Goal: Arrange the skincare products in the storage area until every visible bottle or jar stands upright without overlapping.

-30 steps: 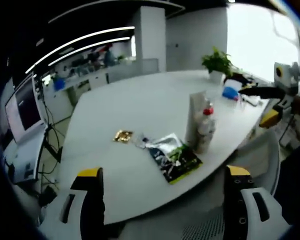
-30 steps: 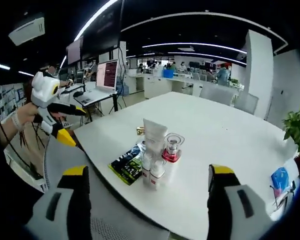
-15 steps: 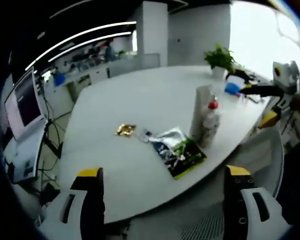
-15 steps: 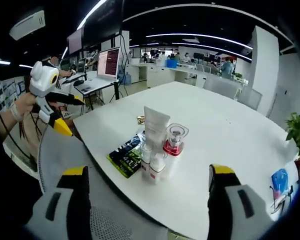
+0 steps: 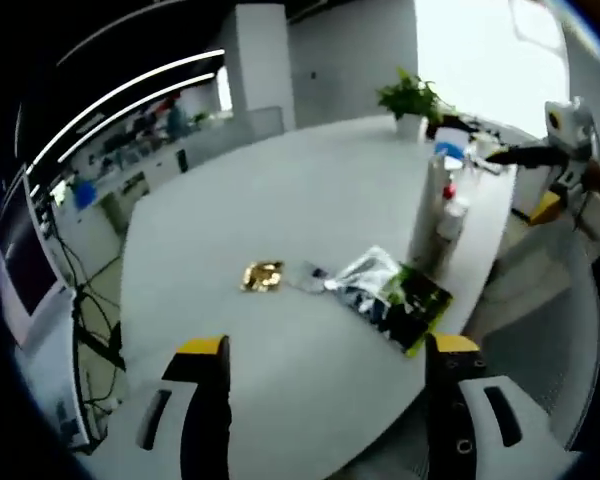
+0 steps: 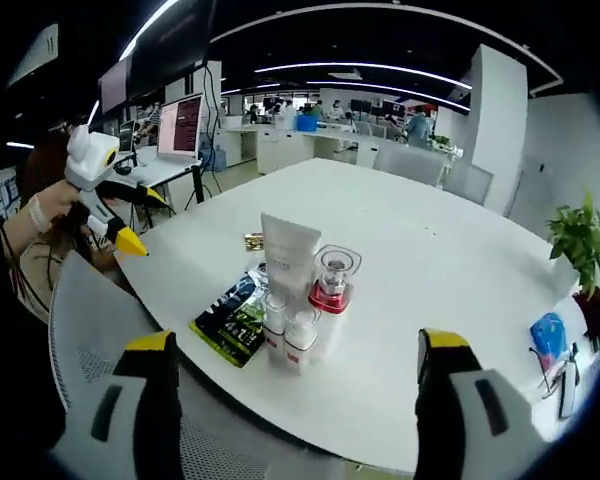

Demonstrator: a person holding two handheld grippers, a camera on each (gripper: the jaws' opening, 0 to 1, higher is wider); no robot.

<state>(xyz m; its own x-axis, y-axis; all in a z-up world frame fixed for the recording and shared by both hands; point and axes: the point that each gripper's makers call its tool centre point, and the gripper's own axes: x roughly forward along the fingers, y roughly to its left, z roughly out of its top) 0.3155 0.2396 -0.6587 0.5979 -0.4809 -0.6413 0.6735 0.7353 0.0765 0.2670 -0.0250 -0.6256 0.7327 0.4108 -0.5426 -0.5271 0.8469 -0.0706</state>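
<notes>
On the white table the skincare cluster stands upright near the edge: a white tube with a clear red-based bottle just beside it and two small white bottles touching in front of the tube. A dark green-and-black sachet lies flat beside the tube (a gold packet sits further off). Both the left gripper and right gripper hover short of the table, jaws spread wide, holding nothing.

White tube hides the green packet's end.
</notes>
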